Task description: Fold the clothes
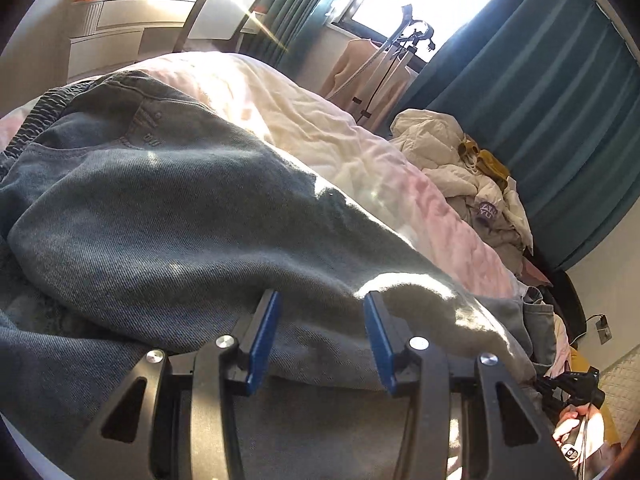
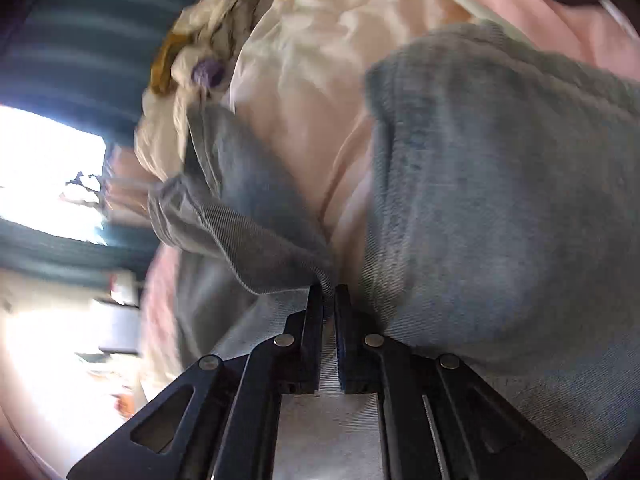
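Two tongs work the faded blue-grey denim jeans (image 1: 160, 208) spread across the bed with the pale pink rumpled quilt (image 1: 320, 128). The right tongs (image 2: 329, 294) are pinched tight on a hem fold of the denim; the left tongs (image 1: 320, 320) hover with jaws apart, nothing between them, just over the cloth. To fold cleanly, carry the pinched edge low and straight while the left pins the crease. No containers are visible; the far cream jacket heap (image 1: 452, 168) seems loose, though blurred.
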A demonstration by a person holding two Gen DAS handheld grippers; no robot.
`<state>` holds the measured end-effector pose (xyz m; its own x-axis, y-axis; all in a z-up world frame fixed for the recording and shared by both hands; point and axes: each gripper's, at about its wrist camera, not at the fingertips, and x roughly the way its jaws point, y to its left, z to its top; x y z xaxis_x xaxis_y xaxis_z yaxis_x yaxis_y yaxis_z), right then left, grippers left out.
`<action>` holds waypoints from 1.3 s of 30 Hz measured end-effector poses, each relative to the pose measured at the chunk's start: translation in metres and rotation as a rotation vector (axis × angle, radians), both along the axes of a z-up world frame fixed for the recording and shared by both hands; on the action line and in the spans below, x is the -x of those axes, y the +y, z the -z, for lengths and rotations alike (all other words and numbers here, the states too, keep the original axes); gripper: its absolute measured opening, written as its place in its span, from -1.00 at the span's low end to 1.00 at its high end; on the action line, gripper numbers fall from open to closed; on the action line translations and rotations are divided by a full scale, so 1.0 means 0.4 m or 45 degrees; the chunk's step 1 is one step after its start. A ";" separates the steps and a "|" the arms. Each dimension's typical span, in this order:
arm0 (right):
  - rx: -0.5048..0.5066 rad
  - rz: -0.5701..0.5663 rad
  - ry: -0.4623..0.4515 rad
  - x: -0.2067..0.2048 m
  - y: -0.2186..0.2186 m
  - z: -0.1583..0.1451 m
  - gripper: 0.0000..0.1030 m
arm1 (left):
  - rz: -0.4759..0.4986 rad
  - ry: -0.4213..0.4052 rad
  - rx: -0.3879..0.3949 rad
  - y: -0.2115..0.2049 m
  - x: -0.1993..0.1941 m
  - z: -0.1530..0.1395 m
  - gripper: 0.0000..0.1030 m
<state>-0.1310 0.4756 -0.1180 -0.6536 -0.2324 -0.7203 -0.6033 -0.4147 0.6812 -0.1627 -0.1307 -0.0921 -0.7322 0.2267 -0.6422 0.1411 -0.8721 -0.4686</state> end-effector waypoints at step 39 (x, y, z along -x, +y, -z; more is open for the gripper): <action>-1.017 0.356 0.759 -0.126 -0.297 -0.726 -0.94 | -0.007 0.121 0.090 0.020 -0.025 -0.049 -0.14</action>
